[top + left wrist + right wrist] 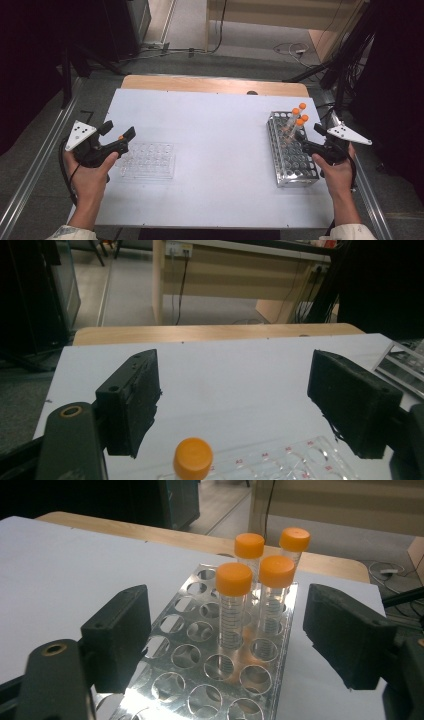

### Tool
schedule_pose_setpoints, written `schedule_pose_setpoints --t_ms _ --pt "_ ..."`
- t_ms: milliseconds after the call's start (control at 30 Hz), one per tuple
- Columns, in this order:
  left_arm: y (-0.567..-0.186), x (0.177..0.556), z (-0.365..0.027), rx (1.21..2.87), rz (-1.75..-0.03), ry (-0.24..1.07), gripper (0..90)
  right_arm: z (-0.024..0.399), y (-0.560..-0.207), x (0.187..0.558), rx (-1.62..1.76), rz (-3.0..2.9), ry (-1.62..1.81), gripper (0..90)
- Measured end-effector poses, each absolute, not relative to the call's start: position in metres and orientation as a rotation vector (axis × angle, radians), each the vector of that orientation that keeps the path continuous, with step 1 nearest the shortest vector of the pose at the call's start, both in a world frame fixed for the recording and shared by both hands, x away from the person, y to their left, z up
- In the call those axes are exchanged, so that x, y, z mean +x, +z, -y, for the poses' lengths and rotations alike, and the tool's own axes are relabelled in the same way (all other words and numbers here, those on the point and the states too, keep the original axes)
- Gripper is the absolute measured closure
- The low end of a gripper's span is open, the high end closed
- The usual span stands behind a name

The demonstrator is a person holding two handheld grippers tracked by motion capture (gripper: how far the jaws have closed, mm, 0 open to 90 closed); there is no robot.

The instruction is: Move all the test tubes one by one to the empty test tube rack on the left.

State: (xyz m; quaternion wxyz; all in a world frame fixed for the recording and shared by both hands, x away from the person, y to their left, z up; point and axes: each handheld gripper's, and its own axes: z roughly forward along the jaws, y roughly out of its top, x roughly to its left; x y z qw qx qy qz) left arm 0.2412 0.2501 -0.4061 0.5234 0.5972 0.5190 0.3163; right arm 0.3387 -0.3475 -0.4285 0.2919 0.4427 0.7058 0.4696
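My left gripper [119, 130] hovers over the left end of a clear well plate [147, 160] on the white tabletop [220, 130]. In the left gripper view its jaws [240, 390] stand wide apart, and an orange-capped tube [192, 459] rises from the well plate [280, 465] low between them, touching neither pad. My right gripper [310, 134] is at the right side of a metal tube rack [292, 167]. Its jaws [230, 630] are open, with several orange-capped tubes [234, 605] upright in the rack [200, 680] just ahead.
A wooden strip [215, 84] borders the table's far edge. Beyond it lie floor cables [292, 50] and dark stands at both sides. A metal rail [35, 170] runs along the table's left side. Most rack holes nearest me hold nothing.
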Motion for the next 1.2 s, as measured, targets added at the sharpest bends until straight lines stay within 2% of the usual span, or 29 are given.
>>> schedule_pose_setpoints --t_ms 267,667,1200 --pt "-0.398 0.24 -0.229 1.432 -1.19 0.718 16.8 0.347 -0.441 0.353 1.137 -1.89 1.251 35.3" --pt "-0.402 0.242 -0.211 1.469 -1.16 0.67 16.5 0.356 -0.455 0.365 1.094 -1.98 1.281 57.2" --pt "-0.406 0.244 -0.203 1.5 -1.154 0.646 16.5 0.358 -0.466 0.376 1.072 -2.023 1.304 69.3"
